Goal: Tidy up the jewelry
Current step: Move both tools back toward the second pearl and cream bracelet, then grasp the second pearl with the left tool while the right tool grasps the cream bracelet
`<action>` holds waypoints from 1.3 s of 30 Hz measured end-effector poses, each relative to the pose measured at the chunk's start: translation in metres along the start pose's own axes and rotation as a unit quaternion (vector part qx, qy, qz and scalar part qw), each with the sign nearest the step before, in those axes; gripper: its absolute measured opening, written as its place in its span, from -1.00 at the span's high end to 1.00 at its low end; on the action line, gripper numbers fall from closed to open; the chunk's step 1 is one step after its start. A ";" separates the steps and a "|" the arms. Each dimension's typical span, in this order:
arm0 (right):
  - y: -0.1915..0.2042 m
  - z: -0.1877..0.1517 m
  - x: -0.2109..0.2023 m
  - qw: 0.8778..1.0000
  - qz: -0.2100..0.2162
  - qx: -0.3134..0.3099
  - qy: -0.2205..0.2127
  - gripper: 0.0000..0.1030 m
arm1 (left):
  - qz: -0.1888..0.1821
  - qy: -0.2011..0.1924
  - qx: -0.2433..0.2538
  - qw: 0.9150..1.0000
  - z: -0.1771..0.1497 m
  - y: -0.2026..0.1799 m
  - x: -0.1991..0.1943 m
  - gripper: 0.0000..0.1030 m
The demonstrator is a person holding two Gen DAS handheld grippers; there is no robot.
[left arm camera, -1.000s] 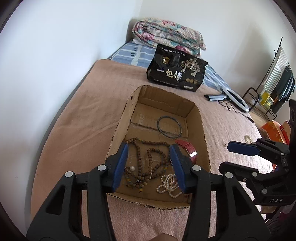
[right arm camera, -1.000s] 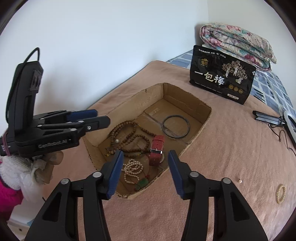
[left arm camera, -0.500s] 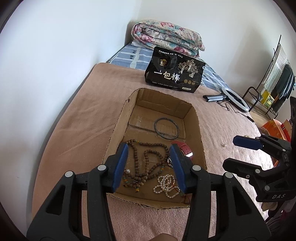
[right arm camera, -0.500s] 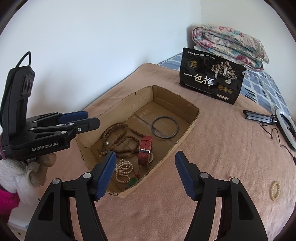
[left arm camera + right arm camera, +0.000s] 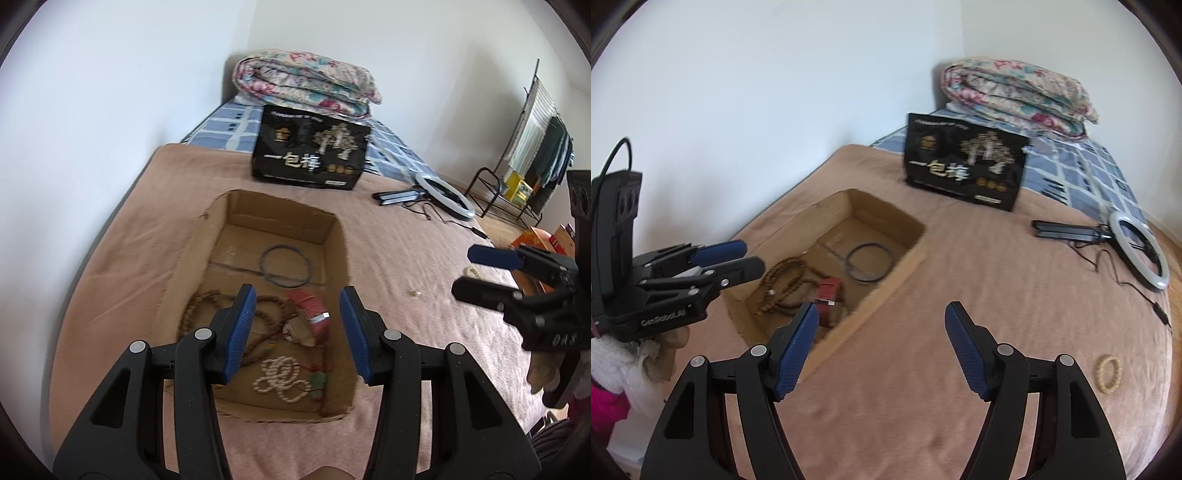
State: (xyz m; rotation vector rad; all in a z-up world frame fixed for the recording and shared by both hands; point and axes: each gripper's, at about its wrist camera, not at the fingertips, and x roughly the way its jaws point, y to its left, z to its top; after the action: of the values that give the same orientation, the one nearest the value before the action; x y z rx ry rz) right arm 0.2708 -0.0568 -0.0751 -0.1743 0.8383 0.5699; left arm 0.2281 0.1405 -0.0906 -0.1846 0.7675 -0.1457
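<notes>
An open cardboard box [image 5: 334, 236] [image 5: 905, 258] lies on the pink blanket. It holds a dark ring bangle [image 5: 284, 265] [image 5: 868, 263], brown bead strands [image 5: 199, 306] [image 5: 783, 277], a red watch [image 5: 314, 314] [image 5: 827, 291], a white pearl strand [image 5: 280, 378] and a green pendant [image 5: 318, 380]. My left gripper [image 5: 298, 332] is open and empty above the box's near half. My right gripper [image 5: 882, 347] is wide open and empty over the blanket, right of the box. A beige bead bracelet [image 5: 1109, 373] [image 5: 472, 272] lies loose on the blanket at the right. A tiny pale bead [image 5: 415, 293] lies nearby.
A black gift box [image 5: 310, 155] [image 5: 964, 162] stands behind the cardboard box, with a folded floral quilt [image 5: 306, 83] [image 5: 1015, 92] beyond. A ring light with cable [image 5: 1137, 251] [image 5: 443, 195] lies at the right. The wall runs along the left. A metal rack [image 5: 517, 177] stands far right.
My right gripper has opened wider and swung right, away from the box toward the open blanket. My left gripper has pulled back and opened wider over the box.
</notes>
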 end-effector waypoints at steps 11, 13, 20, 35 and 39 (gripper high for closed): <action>-0.091 -0.019 -0.030 0.997 -0.054 0.060 -0.014 -0.37 | -0.036 0.005 0.032 0.999 0.005 -0.062 0.018 0.07; -0.109 -0.024 -0.036 0.995 -0.064 0.072 -0.015 -0.37 | -0.044 0.009 0.039 0.998 0.005 -0.075 0.025 0.07; -0.171 -0.049 -0.049 0.988 -0.107 0.113 -0.019 -0.38 | -0.068 0.027 0.068 0.995 0.003 -0.120 0.058 0.07; -0.264 -0.099 -0.033 0.972 -0.156 0.175 0.008 -0.38 | -0.092 0.078 0.097 0.988 -0.017 -0.171 0.136 0.22; -0.282 -0.109 -0.021 0.968 -0.164 0.188 0.023 -0.38 | -0.089 0.091 0.109 0.986 -0.021 -0.179 0.158 0.37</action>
State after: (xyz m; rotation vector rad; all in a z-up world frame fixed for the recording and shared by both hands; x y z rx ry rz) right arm 0.3406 -0.3411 -0.1524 0.0224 0.9237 0.0910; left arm 0.3139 -0.0673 -0.1731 -0.0325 0.9106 -0.4191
